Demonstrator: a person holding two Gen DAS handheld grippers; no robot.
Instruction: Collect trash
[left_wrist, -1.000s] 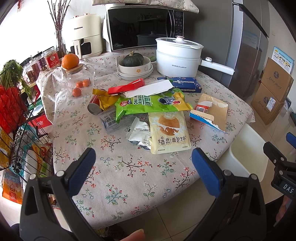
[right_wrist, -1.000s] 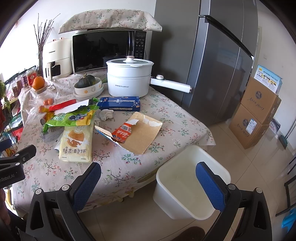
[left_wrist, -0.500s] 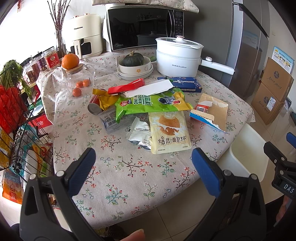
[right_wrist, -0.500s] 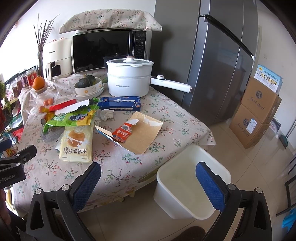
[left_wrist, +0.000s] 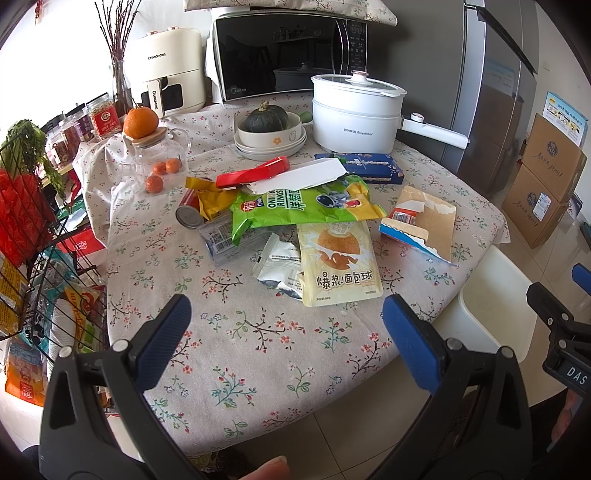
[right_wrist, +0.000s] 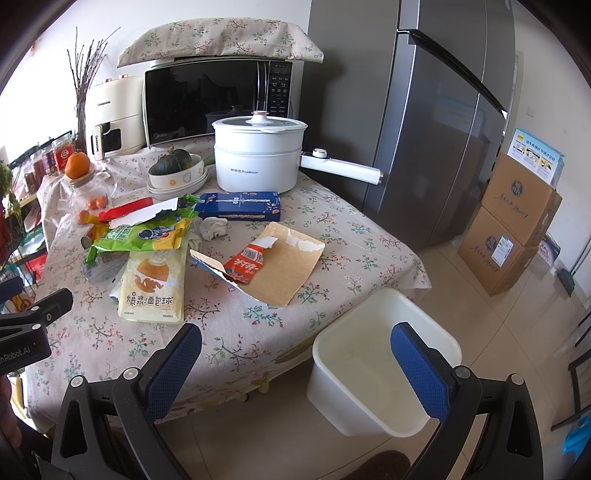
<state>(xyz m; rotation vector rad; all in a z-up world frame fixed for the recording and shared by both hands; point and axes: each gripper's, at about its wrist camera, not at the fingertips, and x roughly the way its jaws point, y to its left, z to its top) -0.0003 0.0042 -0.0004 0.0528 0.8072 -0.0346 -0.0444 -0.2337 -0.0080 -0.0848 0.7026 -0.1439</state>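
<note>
While nothing has yet been picked up, a floral-clothed worktop carries a loose heap of wrappers, and an empty white bin stands on the floor just beside its edge. Both the left gripper and right gripper hover wide open, holding nothing. A sensible start is the nearest piece, the yellow bread-ball pouch: pinch one edge flat, avoiding the cloth, before the small silver wrapper.

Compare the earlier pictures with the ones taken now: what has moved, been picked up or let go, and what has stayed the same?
Nothing has visibly changed. The left claw and right claw are still open and empty, short of the table. The wrappers, torn box and white bin lie as before.
</note>
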